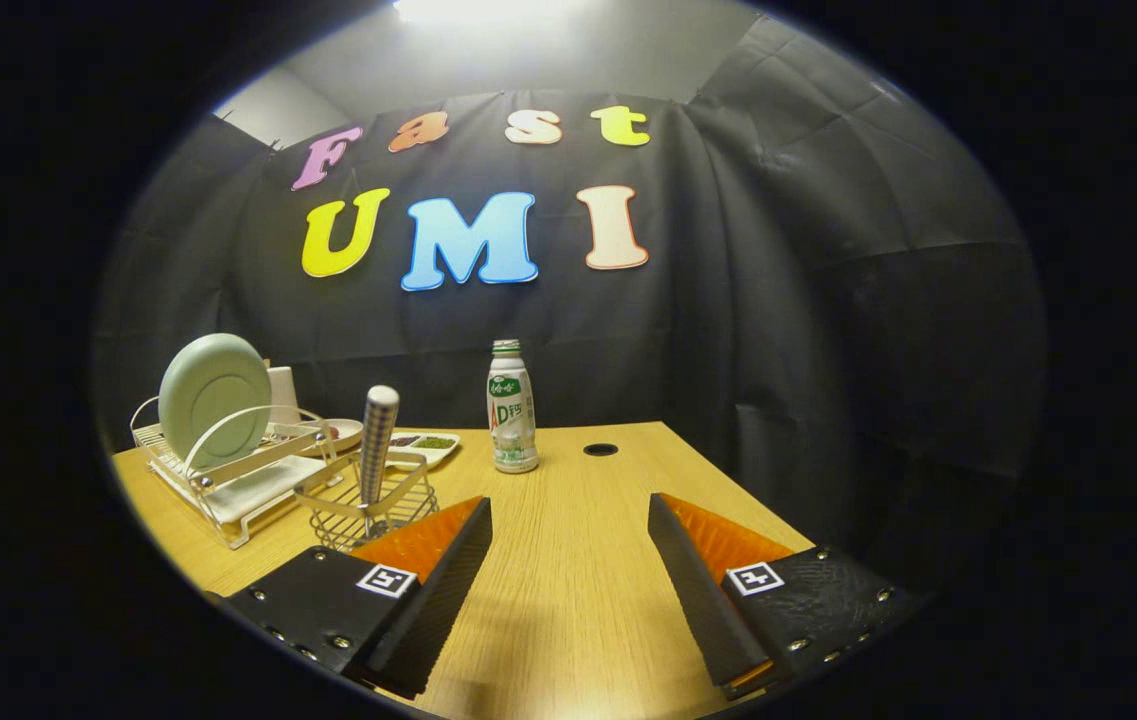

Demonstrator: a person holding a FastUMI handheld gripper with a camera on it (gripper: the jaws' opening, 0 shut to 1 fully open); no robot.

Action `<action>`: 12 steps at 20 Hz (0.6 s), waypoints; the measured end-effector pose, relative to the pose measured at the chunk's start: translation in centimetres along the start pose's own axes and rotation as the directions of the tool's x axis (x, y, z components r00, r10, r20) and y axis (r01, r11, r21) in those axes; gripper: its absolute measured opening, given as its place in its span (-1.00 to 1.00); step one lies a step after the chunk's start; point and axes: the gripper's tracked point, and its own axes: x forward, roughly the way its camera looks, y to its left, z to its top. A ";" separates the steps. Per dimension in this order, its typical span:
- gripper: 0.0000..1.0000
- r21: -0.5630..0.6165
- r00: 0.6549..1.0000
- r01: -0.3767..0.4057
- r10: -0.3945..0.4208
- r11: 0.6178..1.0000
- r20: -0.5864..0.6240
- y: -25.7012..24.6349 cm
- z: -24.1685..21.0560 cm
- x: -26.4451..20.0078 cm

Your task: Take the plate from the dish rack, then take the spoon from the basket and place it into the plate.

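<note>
Claw [568,590] released, empty over surface [578,540]; plate [215,398] upright in rack [228,480] ahead-left, spoon [377,440] standing in basket [368,505] just past left finger; risk: reach for plate clips basket, tipping spoon.

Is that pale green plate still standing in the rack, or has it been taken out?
Still in. The plate stands on edge in the white dish rack, beyond the open, empty hand-held gripper.
</note>
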 end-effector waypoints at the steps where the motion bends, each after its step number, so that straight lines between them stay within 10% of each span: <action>1: 0.94 0.005 1.000 0.017 -0.017 1.000 0.025 -0.3 0.7 0.2; 12: 0.95 -0.090 0.992 0.108 -0.102 0.990 0.074 -0.8 10.5 -4.3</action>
